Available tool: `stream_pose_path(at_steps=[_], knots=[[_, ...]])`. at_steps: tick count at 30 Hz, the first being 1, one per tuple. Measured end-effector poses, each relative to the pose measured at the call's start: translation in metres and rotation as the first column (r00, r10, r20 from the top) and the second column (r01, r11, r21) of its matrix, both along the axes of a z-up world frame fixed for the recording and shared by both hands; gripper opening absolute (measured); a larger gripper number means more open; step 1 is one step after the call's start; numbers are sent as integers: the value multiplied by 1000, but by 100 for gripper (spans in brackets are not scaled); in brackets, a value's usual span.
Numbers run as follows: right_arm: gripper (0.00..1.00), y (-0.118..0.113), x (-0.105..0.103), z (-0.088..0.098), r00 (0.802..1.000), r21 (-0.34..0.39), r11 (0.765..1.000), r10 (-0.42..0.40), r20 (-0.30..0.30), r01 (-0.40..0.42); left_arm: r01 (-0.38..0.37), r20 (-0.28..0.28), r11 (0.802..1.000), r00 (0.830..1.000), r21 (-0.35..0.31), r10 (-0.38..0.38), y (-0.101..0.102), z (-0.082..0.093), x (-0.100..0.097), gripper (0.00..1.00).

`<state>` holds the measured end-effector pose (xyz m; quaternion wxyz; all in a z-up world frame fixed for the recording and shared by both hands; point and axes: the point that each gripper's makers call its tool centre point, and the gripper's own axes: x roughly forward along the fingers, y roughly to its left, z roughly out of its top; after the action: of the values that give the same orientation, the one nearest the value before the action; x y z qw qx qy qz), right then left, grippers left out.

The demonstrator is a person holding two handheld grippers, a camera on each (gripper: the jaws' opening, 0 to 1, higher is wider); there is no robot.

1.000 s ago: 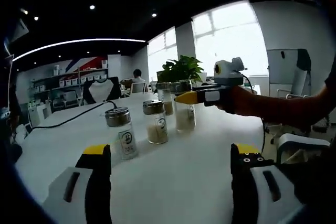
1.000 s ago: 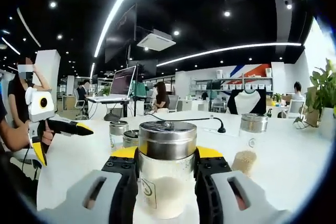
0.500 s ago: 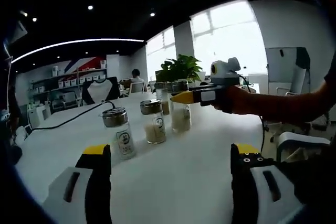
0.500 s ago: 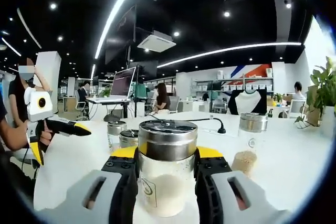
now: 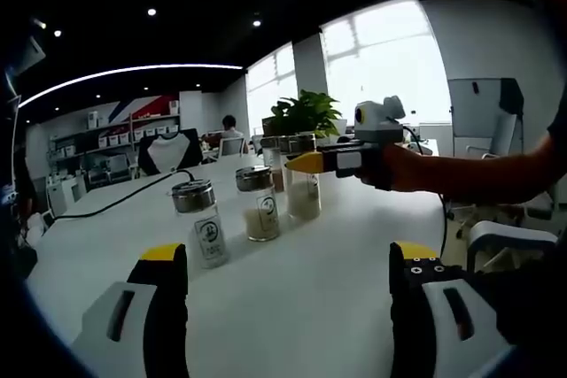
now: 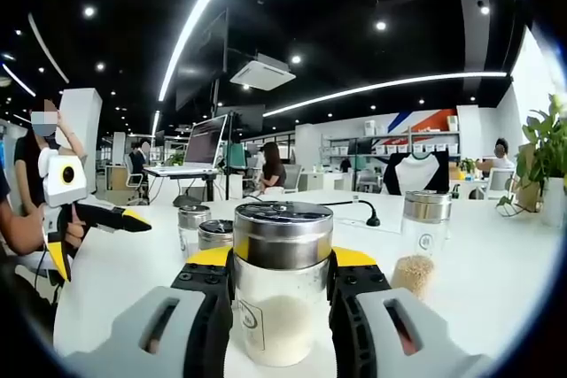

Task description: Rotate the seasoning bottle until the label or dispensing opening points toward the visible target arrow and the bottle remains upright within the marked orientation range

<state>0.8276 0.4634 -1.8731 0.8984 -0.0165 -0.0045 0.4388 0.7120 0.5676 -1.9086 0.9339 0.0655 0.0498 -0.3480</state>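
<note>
Office, white table [image 5: 301,289]: right gripper [image 6: 281,282] clamps bottle [image 6: 282,285], apparently upright; left gripper [image 5: 289,265] gapes wide

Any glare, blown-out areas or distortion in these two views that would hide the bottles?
Left gripper view: the bright window is blown out white behind the right tool; the glass seasoning bottles with metal lids stay readable. Right gripper view: fisheye bends the ceiling light strip; the white-filled glass bottle with a steel lid is sharp.
</note>
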Motion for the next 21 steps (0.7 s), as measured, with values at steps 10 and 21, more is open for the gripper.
stream_pose_path(at_steps=[10, 21], knots=[[39, -4, 4, 0, 1000, 15, 1000, 5, 8, -5, -3, 1, 1000, 1000, 2, 3, 2, 0, 1, 100], [40, -2, 2, -1, 999, -9, 999, 39, 34, -38, 2, 1, 1000, 1000, -9, -2, -1, 1, 0, 100]])
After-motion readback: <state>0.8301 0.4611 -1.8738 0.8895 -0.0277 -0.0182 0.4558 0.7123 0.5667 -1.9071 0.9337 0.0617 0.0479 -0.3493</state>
